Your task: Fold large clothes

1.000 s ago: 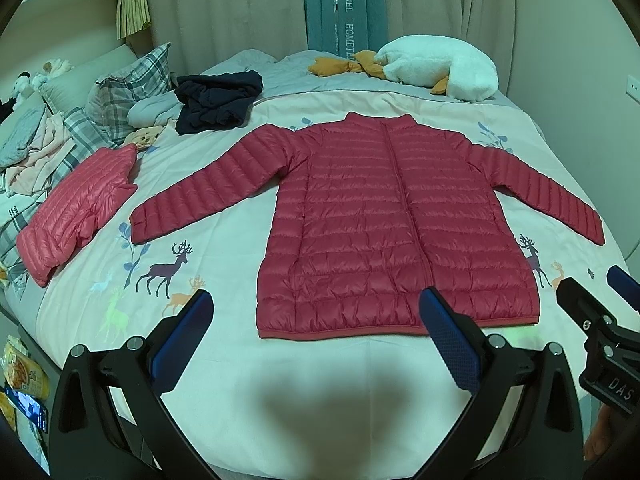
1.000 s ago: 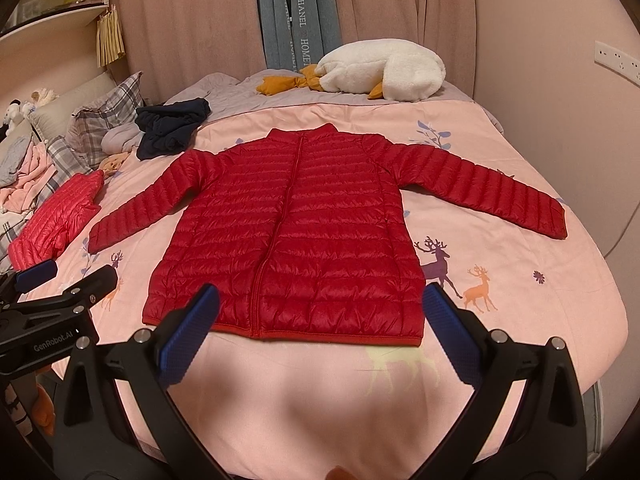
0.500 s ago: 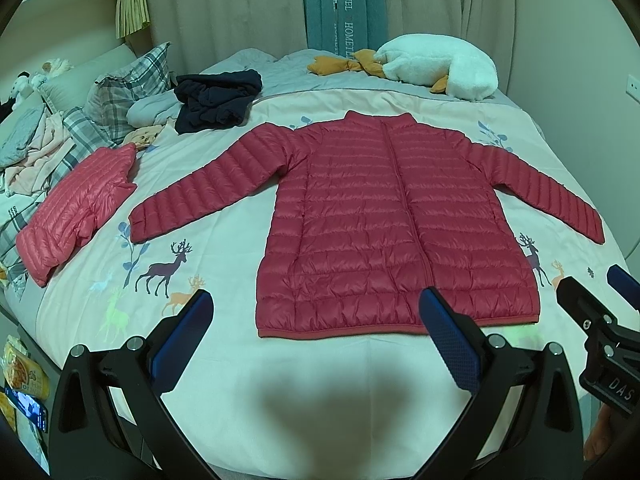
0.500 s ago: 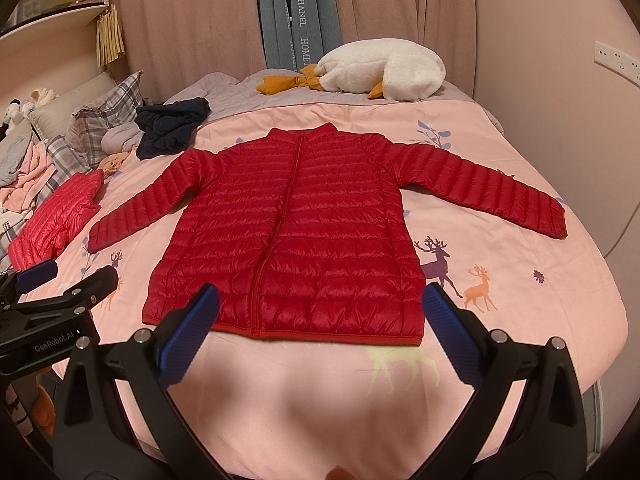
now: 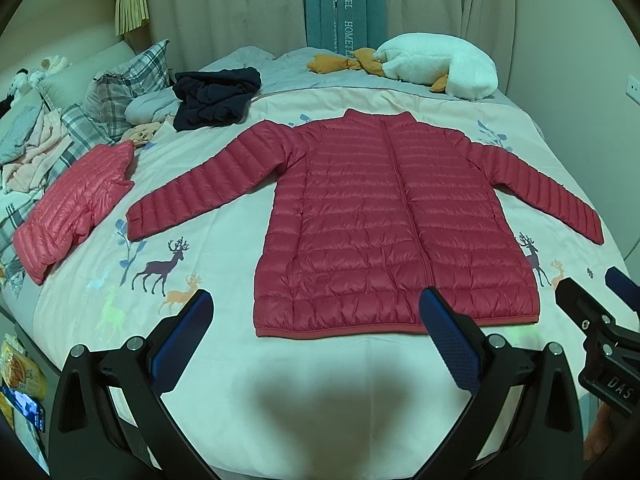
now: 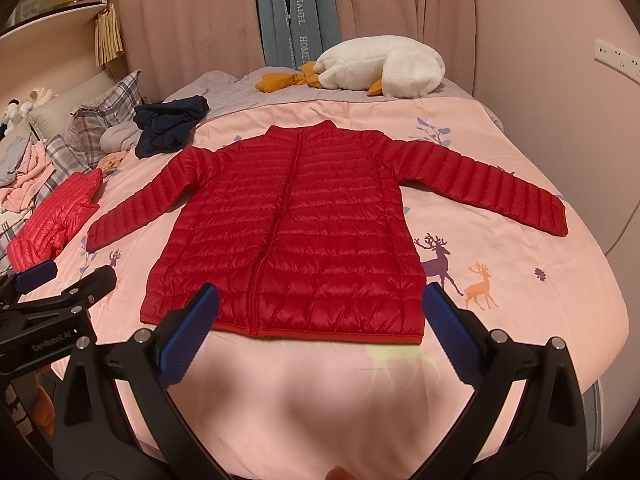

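Jacket (image 5: 394, 224) first: the red quilted one lies flat and face up in the middle of the bed (image 5: 320, 372), zip closed, collar toward the far edge, hem toward the near edge where we stand, both sleeves spread out to the sides. We hold our left tongs (image 5: 316, 334) and our right tongs (image 6: 320, 326) above the near edge, both spread wide and holding nothing, with the hem straight ahead and just beyond the fingertips. The zip line runs away from us, so the long axis points near to far; each sleeve slants out toward a side edge. We judge no fold has been made yet, and the likely start is a sleeve or a side of the body. The left tongs sit nearer the left sleeve cuff, the right tongs nearer the right cuff. A second, pinker jacket (image 5: 76, 200) lies bunched at the left edge, well apart. The bed's near edge is hidden behind the tongs, and the back of the jacket we cannot see.
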Tool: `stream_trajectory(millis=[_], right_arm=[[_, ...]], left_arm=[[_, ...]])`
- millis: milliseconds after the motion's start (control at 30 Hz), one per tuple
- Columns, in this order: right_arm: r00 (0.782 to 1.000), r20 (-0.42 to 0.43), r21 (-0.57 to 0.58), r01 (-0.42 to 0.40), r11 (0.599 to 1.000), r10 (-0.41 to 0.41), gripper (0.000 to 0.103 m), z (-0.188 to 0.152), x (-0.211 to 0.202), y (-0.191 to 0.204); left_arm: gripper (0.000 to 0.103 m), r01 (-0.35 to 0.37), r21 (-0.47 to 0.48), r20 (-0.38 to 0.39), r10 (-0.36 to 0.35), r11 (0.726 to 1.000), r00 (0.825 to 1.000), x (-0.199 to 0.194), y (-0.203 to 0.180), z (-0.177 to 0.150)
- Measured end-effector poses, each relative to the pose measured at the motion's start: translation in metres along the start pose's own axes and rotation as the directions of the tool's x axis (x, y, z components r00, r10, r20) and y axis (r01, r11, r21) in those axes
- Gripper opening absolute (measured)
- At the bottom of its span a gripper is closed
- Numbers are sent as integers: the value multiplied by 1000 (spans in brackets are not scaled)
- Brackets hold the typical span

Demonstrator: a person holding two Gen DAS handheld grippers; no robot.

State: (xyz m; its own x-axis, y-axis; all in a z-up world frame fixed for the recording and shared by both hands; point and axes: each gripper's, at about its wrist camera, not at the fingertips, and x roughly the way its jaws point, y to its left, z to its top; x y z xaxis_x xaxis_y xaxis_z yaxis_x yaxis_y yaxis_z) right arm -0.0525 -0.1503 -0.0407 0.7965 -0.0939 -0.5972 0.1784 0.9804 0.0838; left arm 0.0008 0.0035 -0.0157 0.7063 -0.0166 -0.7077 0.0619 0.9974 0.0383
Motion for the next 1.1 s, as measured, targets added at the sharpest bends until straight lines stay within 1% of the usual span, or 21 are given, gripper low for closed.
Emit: stream_trajectory(millis=[100,167,233,267,300,333,400,433,500,533,600,633,667,700,767,800,833,900,1000,1033,1100], right_arm=[[1000,3,12,-23,1000,23,101,-3,4,-1],[999,6,20,-37,999,36,101,-7,8,-2],[999,5,19,-46,999,46,101,-8,13,-4],[999,3,18,-49,999,49,101,-7,14,-5],[998,1,15,-56,998,56,101,-8,16,-5],[998,2,12,-62,998,62,101,-6,18,-6],[997,4,4,-78,997,78,101,-7,22,-5],[996,5,0,-88,996,88,101,-7,25,-4],[994,1,-9,-105,994,105,101,-7,30,0],[994,-1,-14,-113,994,113,101,-7,32,2],[991,-10,-18,-135,991,134,101,-7,38,6],[989,-17,-17,-149,989,149,101,-6,41,9],[985,-28,-11,-170,985,169,101,-7,45,12],[984,-34,-10,-177,984,176,101,-7,46,15],[984,-47,-25,-175,984,173,101,-8,51,22],[985,-52,-36,-168,985,166,101,-8,53,26],[985,-57,-45,-163,986,160,101,-7,55,28],[987,-73,-63,-148,987,143,101,-7,61,33],[989,-86,-75,-129,989,123,101,-5,67,36],[989,-88,-76,-124,989,117,101,-4,69,37],[990,-91,-78,-112,991,104,101,-3,72,38]], left_arm=[[102,68,-63,-14,-69,996,997,10,13,-4],[102,124,-146,-33,-130,982,991,25,30,-9],[102,169,-241,-60,-189,956,980,44,47,-14],[102,189,-297,-68,-218,936,974,54,59,-19],[102,193,-331,-74,-229,924,971,62,66,-19],[102,186,-384,-80,-233,905,969,72,79,-24],[102,165,-454,-76,-223,876,972,86,101,-27],[102,151,-499,-70,-214,853,974,94,116,-30],[102,155,-563,-47,-219,812,975,104,139,-32],[102,173,-605,-22,-233,777,972,110,155,-33],[102,188,-653,6,-244,734,970,118,177,-33],[102,197,-682,22,-250,705,968,125,191,-31],[102,204,-699,34,-253,685,967,131,200,-30],[102,209,-728,46,-258,653,965,139,214,-29],[102,205,-765,54,-257,610,965,152,233,-28],[102,191,-789,52,-246,584,968,159,244,-28],[102,184,-799,51,-241,572,969,164,249,-29],[102,193,-826,70,-243,530,968,173,265,-30],[102,202,-846,95,-234,494,968,184,283,-34],[102,196,-855,97,-223,479,970,189,291,-35],[102,181,-869,94,-206,460,974,198,304,-37]])
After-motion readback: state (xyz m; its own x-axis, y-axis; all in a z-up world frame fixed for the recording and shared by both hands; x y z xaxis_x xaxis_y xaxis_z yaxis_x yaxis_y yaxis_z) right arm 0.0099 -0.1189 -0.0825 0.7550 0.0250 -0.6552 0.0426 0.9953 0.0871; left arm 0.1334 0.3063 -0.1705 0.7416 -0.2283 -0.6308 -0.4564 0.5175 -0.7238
